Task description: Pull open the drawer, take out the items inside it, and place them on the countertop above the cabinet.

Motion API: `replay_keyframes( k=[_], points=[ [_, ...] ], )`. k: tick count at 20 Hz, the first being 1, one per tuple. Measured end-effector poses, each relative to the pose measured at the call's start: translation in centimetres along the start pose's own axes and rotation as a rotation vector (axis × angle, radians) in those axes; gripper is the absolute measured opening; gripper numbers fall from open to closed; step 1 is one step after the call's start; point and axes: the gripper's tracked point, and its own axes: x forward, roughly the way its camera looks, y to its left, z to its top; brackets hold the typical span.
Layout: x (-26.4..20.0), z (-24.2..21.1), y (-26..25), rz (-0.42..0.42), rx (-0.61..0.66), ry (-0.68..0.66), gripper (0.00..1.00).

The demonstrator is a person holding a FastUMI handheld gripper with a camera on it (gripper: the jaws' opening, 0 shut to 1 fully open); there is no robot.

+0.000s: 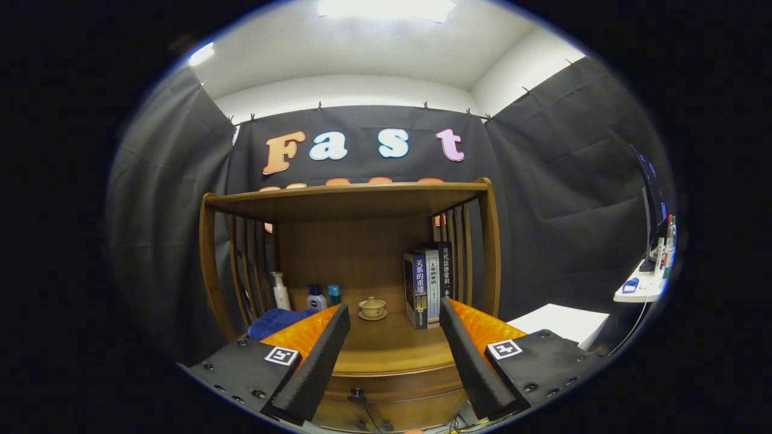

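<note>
We find the gripper (395,355) with jaws spread wide, holding nothing, poised near the wooden cabinet (356,253). The drawer (392,386) sits closed below the countertop (392,349), its dark knob (357,396) low between the fingers. On the far countertop we note a lidded cup (372,308), books (428,286) at right, bottles (307,295) and a blue cloth (277,320) at left.

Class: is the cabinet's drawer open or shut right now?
Shut: the drawer front sits flush under the countertop, its knob untouched; the open gripper hovers above.
</note>
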Motion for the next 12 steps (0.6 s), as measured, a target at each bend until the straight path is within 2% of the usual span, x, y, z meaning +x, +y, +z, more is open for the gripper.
replay_keyframes(
  k=[6,12],
  points=[
    [1.5,-3.4,1.9,0.051,-0.010,-0.045,0.98],
    [2.6,-9.6,4.4,0.122,-0.037,-0.037,0.98]
  ],
)
